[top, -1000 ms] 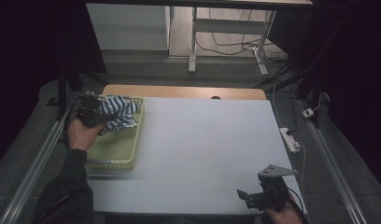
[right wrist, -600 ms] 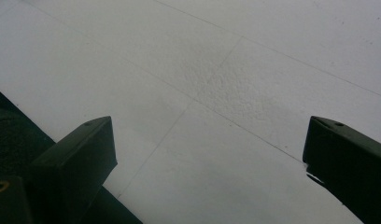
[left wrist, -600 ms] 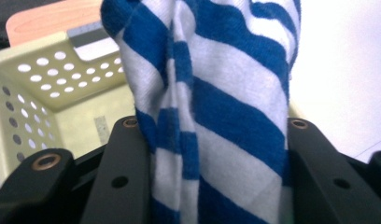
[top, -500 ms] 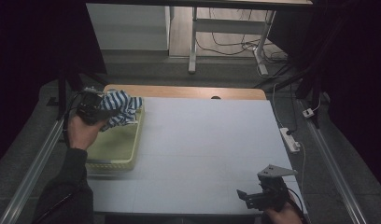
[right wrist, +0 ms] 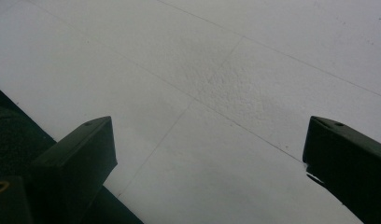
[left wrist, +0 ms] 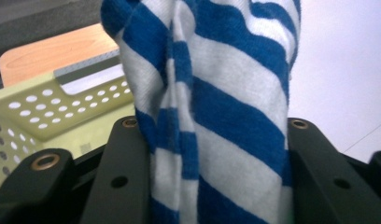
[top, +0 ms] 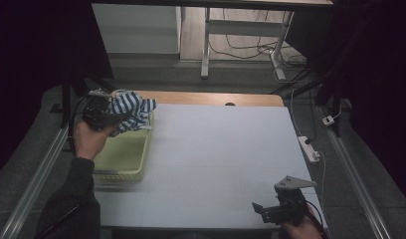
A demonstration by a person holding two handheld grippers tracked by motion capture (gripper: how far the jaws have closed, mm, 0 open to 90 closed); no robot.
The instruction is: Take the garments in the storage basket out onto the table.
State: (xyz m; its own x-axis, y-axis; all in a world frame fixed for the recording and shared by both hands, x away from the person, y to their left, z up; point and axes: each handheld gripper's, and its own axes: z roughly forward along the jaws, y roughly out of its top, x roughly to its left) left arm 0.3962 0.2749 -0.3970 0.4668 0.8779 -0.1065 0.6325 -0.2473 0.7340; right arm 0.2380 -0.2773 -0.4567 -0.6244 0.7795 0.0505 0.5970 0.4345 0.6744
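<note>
Your left gripper (top: 113, 118) pinches the soft blue-and-white striped cloth (top: 134, 109) and holds it up over the far end of the pale green plastic basket (top: 122, 158). Your right gripper (top: 260, 209) is spread wide, nothing in it, near the white table's (top: 226, 149) front edge.

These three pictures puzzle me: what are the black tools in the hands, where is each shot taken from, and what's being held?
A person holds a two-jaw tool in each hand. The high view looks down on the white table. The other two views come from cameras riding on the tools. The left gripper is clamped on a blue-and-white striped cloth, lifted above a pale green perforated plastic basket. The right gripper, jaws wide apart, holds nothing and sits at the table's near edge.
</note>
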